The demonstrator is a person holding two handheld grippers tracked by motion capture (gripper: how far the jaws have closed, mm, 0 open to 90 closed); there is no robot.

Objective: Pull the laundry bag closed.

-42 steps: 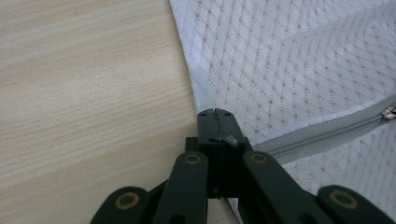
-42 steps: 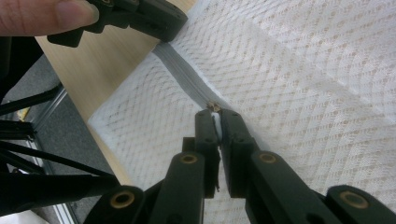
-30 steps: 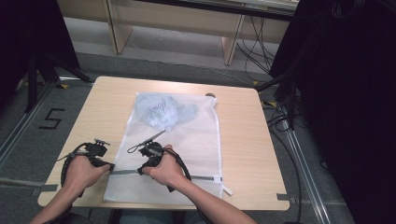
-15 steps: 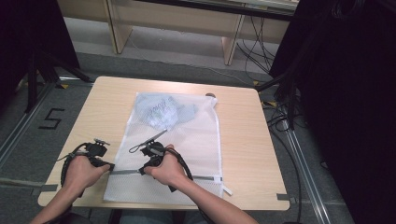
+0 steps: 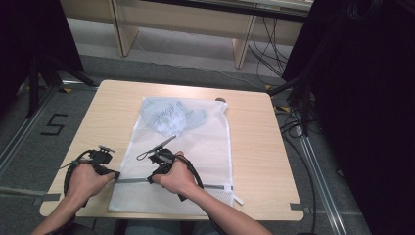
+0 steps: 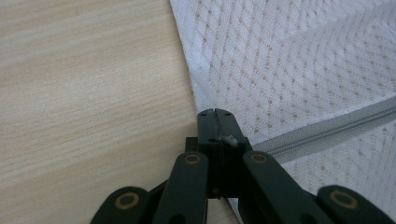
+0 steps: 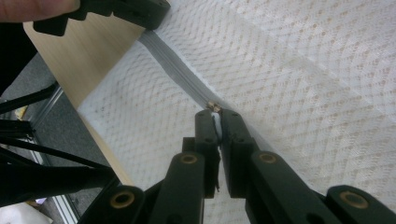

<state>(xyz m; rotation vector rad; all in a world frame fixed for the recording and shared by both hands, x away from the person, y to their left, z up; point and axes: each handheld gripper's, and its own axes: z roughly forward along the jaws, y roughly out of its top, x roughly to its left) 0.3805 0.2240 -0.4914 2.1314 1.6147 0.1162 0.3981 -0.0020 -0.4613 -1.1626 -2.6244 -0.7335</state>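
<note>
— The left gripper (image 6: 215,112): how is it set?

— Its jaws are pressed together at the bag's (image 6: 299,70) left edge, right where the zip (image 6: 322,128) ends. A scrap of white mesh is seen pinched at the tips, so the bag's edge is being held. In the high view the left gripper (image 5: 113,174) is seen at the near left of the table (image 5: 254,147), with the left hand (image 5: 85,180) wrapped around it.

— And the right gripper (image 7: 215,112)?

— Its jaws are nearly closed on the white zip pull (image 7: 215,122), which is caught between the tips, with a bit of brass showing at its top. From above, the right gripper (image 5: 151,178) is found on the zip (image 5: 132,180), just right of the left one, under the right hand (image 5: 175,177).

— Where is the bag laid?

— It (image 5: 205,147) is spread flat down the middle of the table, its zip running across the near end. A crumpled pale-blue cloth (image 5: 171,117) is seen inside at the far end. A small round dark thing (image 5: 220,100), too small to be told, lies just past the far right corner.
</note>
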